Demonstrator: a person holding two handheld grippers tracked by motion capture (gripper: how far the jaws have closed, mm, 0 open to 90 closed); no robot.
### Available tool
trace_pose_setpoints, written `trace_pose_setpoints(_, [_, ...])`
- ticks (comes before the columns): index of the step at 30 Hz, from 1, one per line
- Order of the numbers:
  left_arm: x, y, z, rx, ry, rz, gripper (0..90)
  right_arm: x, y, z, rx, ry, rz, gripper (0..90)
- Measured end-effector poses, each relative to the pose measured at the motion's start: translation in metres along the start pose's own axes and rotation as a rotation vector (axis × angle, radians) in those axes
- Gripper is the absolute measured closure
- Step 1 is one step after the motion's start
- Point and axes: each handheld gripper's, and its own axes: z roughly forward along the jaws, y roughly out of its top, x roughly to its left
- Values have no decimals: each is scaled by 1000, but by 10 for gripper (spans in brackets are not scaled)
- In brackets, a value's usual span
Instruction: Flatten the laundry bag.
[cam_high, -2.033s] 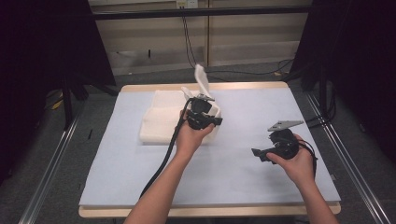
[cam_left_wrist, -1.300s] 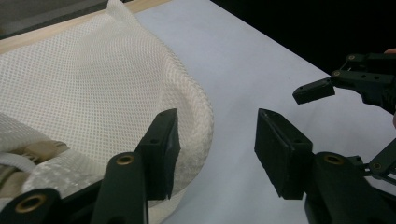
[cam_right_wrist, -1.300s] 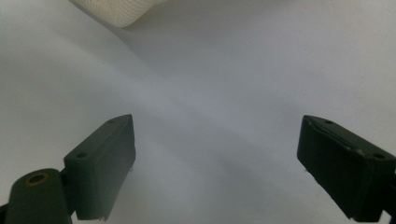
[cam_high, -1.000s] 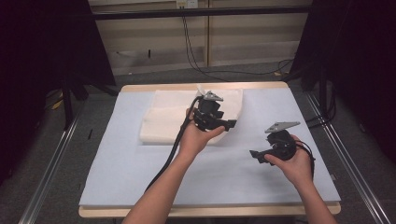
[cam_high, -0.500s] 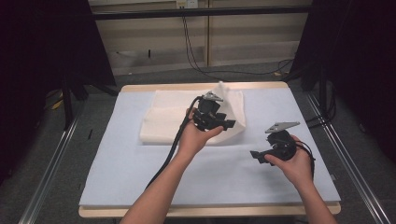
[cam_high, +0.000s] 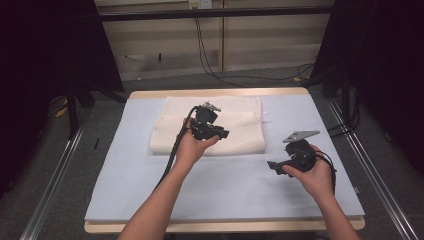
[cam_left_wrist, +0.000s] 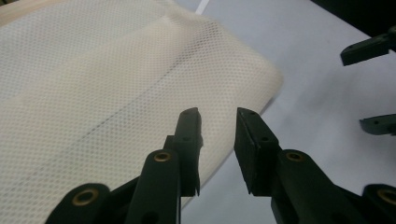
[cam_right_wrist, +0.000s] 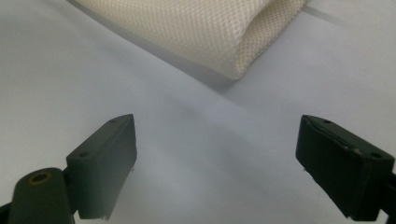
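Nearest the person, the right gripper (cam_high: 276, 167) hangs low over the pale blue mat (cam_high: 125, 165), held in the right hand (cam_high: 312, 175); in the right gripper view its jaws stand wide apart with nothing between them, only bare mat below. A little farther in, the left gripper (cam_high: 220, 132) sits in the left hand (cam_high: 192, 147) just above the near edge of the folded cream mesh cloth (cam_high: 240, 132). In the left gripper view its jaws (cam_left_wrist: 217, 135) are parted by a narrow gap and hold nothing, with the cloth's rounded corner (cam_left_wrist: 261, 77) lying just beyond them. The cloth lies flat toward the far middle of the mat, folded into a wide rectangle of a few layers, its nearest corner toward the right gripper showing a soft rolled fold (cam_right_wrist: 243, 56). It looks light, limp and open-weave, so it should drape and sag once lifted and not keep its shape; the mesh ought to give the pads decent purchase, not slip. A pinch at a corner or along the folded edge, taking all layers together, seems the soundest hold, and two corners at once would stop the layers from sliding apart. Beyond the cloth lies the table's wooden far edge (cam_high: 220, 93), then the floor with black cables (cam_high: 210, 55).
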Motion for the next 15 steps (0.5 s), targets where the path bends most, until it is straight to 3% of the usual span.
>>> trace_pose_setpoints(3, [9,-7,-2,-22,26,-40,567,1,2,2,-10,7,-2,123])
trace_pose_setpoints(6, [19,-12,-6,9,45,-82,508,3,5,7,-22,32,6,156])
trace_pose_setpoints(7, [23,-14,-7,16,62,-70,472,4,6,9,-29,31,8,158])
trace_pose_setpoints(8, [26,-15,-8,8,79,-90,434,4,8,11,-30,40,19,145])
trace_pose_setpoints(10, [35,-17,-14,29,91,-83,406,3,12,16,-52,51,37,139])
trace_pose_setpoints(15, [54,-23,-22,23,126,-102,355,0,27,22,-105,73,95,125])
